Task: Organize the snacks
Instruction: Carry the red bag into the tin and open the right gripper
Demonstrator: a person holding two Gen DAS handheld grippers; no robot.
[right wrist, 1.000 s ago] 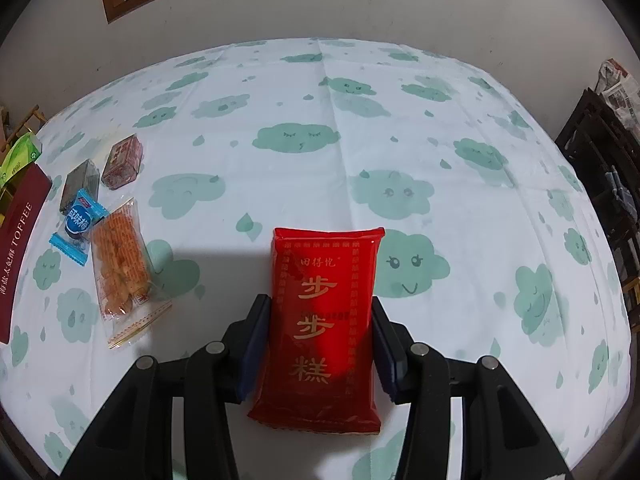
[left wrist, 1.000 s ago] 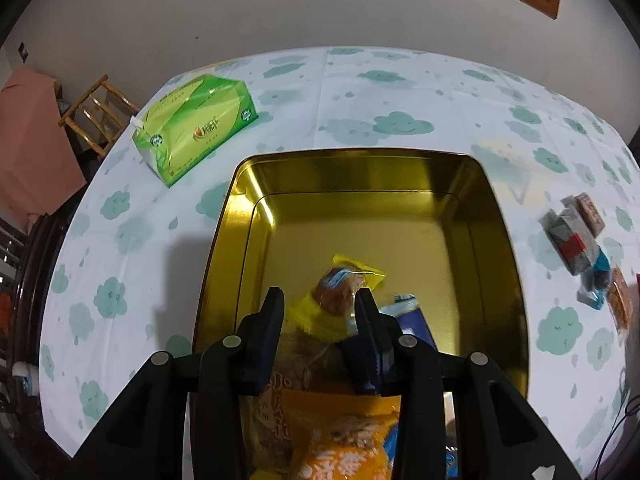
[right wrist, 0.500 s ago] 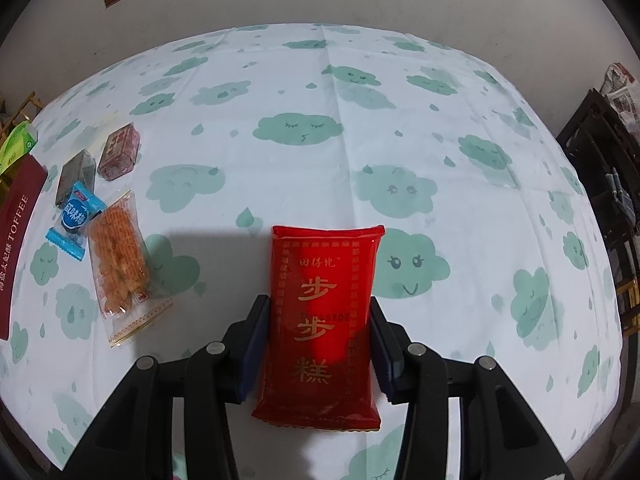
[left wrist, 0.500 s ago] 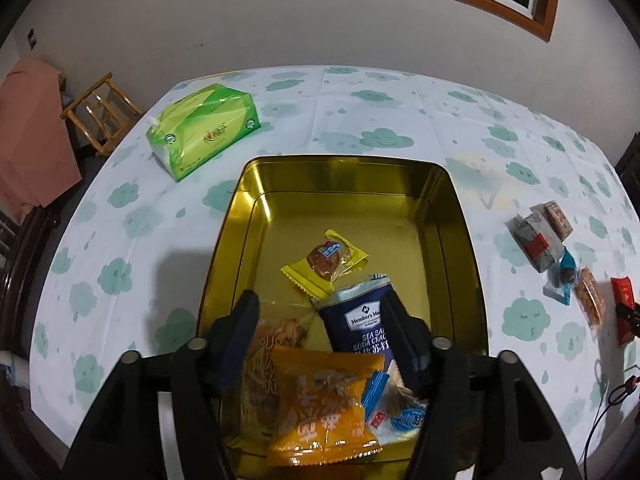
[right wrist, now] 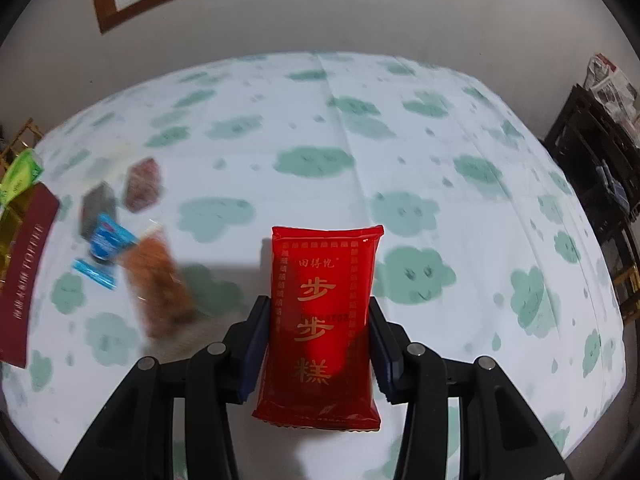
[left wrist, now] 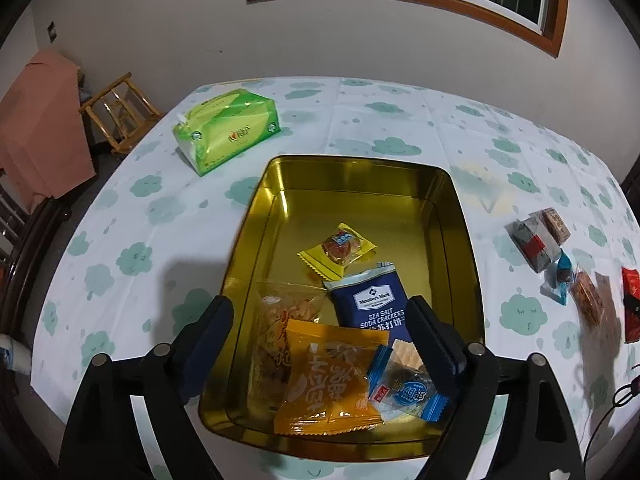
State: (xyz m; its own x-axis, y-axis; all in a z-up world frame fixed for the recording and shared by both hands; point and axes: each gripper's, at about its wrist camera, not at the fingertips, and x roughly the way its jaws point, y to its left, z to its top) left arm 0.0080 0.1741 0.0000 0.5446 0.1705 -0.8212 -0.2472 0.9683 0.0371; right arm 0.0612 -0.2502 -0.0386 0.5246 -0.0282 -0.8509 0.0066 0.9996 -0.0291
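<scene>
My left gripper (left wrist: pixel 318 308) hovers over the near end of a gold tin (left wrist: pixel 356 160); its jaws are opening and nothing is between them. Inside the tin lie a yellow-wrapped sweet (left wrist: pixel 338 246), a navy cracker pack (left wrist: pixel 370 300), an orange packet (left wrist: pixel 328 376), a clear bag of fried snack (left wrist: pixel 280 320) and a blue packet (left wrist: pixel 408 392). In the right wrist view my right gripper (right wrist: pixel 318 312) is shut on a red snack packet (right wrist: pixel 322 264), which sticks out beyond the fingertips over the cloud-print tablecloth.
Loose snacks lie left of the red packet: a clear orange bag (right wrist: pixel 160 284), a blue sweet (right wrist: pixel 104 240) and two small blocks (right wrist: pixel 98 208). A dark red tin lid (right wrist: pixel 28 264) lies at the far left. A green tissue pack (left wrist: pixel 226 130) sits beyond the tin. A wooden chair (left wrist: pixel 116 112) stands off the table's left.
The left gripper's jaws have spread wide and pulled up and back from the tin, leaving the yellow-wrapped sweet lying inside. The right gripper has risen a little with the red packet.
</scene>
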